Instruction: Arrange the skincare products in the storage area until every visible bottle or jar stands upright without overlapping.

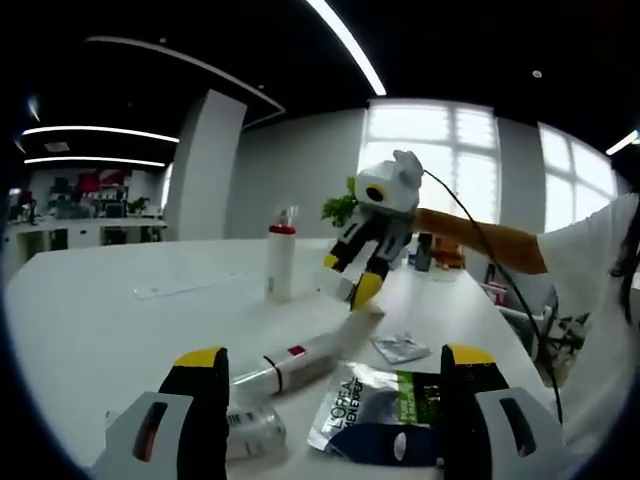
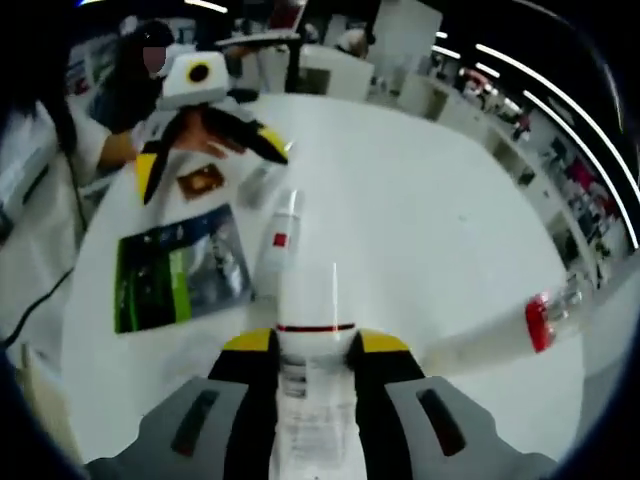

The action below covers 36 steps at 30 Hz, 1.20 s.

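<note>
Left claw point(image 1: 325, 385) jaws apart, holding nothing, low over the white worktop point(image 1: 90, 300) with a lying white tube point(image 1: 295, 362) and a silver-green sachet point(image 1: 375, 415) just ahead of it, and a small clear jar point(image 1: 252, 432) by its left jaw. Right claw point(image 2: 312, 345) clamped on the end of a white tube point(image 2: 305, 300) with a dark band. A red-capped white bottle point(image 1: 281, 258) stands upright further back on the worktop; a small foil packet point(image 1: 402, 347) lies near the sachet.
</note>
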### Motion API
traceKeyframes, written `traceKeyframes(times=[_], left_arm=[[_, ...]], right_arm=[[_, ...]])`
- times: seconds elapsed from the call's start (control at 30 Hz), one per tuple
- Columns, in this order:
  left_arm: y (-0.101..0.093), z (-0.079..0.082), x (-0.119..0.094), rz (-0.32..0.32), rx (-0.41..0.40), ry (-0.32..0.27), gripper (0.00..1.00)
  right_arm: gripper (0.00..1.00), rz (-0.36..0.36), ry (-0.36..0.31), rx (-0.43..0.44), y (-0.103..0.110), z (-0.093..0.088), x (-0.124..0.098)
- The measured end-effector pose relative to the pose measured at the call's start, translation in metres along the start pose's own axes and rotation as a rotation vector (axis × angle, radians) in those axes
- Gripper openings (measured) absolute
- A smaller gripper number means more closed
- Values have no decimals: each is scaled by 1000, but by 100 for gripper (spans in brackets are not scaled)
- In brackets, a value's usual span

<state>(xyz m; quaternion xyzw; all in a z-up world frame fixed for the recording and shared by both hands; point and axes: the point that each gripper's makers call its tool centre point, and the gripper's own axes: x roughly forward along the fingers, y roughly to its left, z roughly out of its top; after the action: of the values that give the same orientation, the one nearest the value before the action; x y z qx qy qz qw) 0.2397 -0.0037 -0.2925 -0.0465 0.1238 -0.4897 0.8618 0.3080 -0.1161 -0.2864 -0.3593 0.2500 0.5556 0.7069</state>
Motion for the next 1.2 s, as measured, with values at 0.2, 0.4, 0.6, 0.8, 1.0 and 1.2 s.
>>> traceKeyframes(times=[0.2, 0.4, 0.6, 0.8, 1.0, 1.2], left_arm=[[-2, -1, 2, -6, -6, -1, 90], [-1, 0, 2, 4, 11, -3, 90], [4, 3, 5, 67, 79, -23, 90], [2, 4, 7, 80, 115, -31, 89], [1, 8, 9, 79, 65, -70, 89], [8, 11, 8, 141, 113, -83, 86]], right_arm=[[26, -103, -139, 33, -11, 33, -17], [26, -200, -362, 43, -15, 76, -40], [26, -329, -578, 114, -25, 106, -60], [26, -361, -747, 190, -13, 128, -62], [26, -402, -857, 263, -4, 140, -58], [26, -446, -931, 309, 10, 157, -50]])
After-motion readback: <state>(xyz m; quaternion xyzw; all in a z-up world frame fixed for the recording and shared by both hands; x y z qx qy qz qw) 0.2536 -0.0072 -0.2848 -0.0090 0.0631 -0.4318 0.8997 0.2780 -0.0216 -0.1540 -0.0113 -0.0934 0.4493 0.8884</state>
